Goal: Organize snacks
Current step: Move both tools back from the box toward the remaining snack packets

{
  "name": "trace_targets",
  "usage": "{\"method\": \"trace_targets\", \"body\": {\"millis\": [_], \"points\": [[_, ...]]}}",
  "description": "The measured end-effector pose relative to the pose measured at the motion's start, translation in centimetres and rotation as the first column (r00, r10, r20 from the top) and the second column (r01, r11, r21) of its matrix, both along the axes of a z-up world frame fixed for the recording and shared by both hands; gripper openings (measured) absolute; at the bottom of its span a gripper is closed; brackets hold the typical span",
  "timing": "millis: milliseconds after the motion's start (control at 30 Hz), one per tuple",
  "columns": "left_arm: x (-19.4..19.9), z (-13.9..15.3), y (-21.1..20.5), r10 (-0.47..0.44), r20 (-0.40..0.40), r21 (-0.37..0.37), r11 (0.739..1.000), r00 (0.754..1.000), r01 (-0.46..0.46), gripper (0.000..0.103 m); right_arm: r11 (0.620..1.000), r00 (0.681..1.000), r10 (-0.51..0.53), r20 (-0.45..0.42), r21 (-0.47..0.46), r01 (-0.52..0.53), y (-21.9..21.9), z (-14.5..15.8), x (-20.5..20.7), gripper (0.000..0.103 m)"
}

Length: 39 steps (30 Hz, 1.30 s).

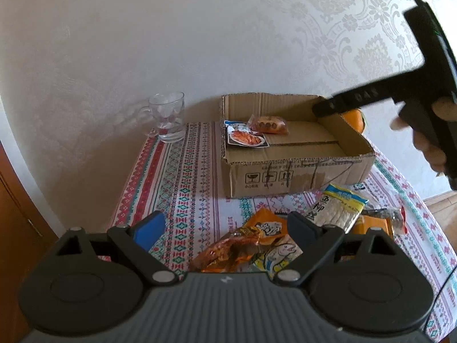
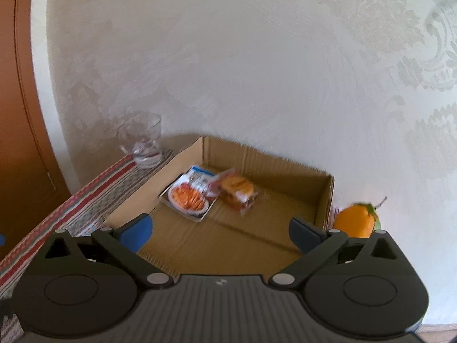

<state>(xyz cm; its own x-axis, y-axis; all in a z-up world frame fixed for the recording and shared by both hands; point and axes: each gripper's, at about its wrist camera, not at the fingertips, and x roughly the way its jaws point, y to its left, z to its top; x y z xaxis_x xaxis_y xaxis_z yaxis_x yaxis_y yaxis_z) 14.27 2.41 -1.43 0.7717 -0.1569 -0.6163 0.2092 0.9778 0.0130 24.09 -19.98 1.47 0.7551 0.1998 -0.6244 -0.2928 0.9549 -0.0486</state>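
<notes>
An open cardboard box [image 1: 300,171] stands on the patterned tablecloth. Inside lie a white-blue snack packet [image 1: 245,136] and an orange-red snack packet [image 1: 268,124]; both show in the right wrist view, the white-blue packet [image 2: 188,195] and the orange packet [image 2: 237,191]. My left gripper [image 1: 225,228] is open above loose packets in front of the box: an orange foil packet [image 1: 228,253], a fish-print packet [image 1: 278,253] and a white-yellow packet [image 1: 340,205]. My right gripper [image 2: 220,233] is open and empty above the box; it also shows in the left wrist view [image 1: 322,108].
A glass mug [image 1: 168,117] stands left of the box near the wall. An orange fruit [image 2: 355,221] sits behind the box's right side. More packets [image 1: 380,220] lie at the right. A wooden door [image 2: 17,114] is at the left.
</notes>
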Motion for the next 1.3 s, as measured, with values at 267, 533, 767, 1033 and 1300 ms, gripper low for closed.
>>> {"method": "trace_targets", "body": {"millis": [267,533,767,1033,1300], "points": [[-1.3,-0.9,0.3,-0.004,-0.021,-0.006,1.000,1.000,0.003,0.093,0.999,0.999,0.010,-0.033,0.054,-0.009,-0.4,-2.4,-4.4,0.103],[-2.0,-2.3,1.0,0.006,-0.062,-0.027,1.000,0.998,-0.008,0.093,0.996,0.996,0.024,-0.090,0.082,-0.017,-0.1,-5.3,-8.5,0.103],[-2.5,-2.9,1.2,0.014,-0.065,0.018,1.000,0.998,-0.013,0.093,0.993,0.991,0.064,-0.115,0.102,-0.053,0.9,-6.8,-12.2,0.103],[-2.6,-2.8,2.0,0.051,-0.073,-0.024,0.998,0.996,-0.053,0.093,0.978,0.968,0.196,-0.157,0.108,-0.181,2.6,-8.6,-14.6,0.103],[-2.9,-2.9,1.9,0.041,-0.084,-0.021,0.999,0.996,-0.043,0.093,0.971,0.948,0.240,-0.210,0.052,-0.234,4.5,-10.2,-13.0,0.103]]}}
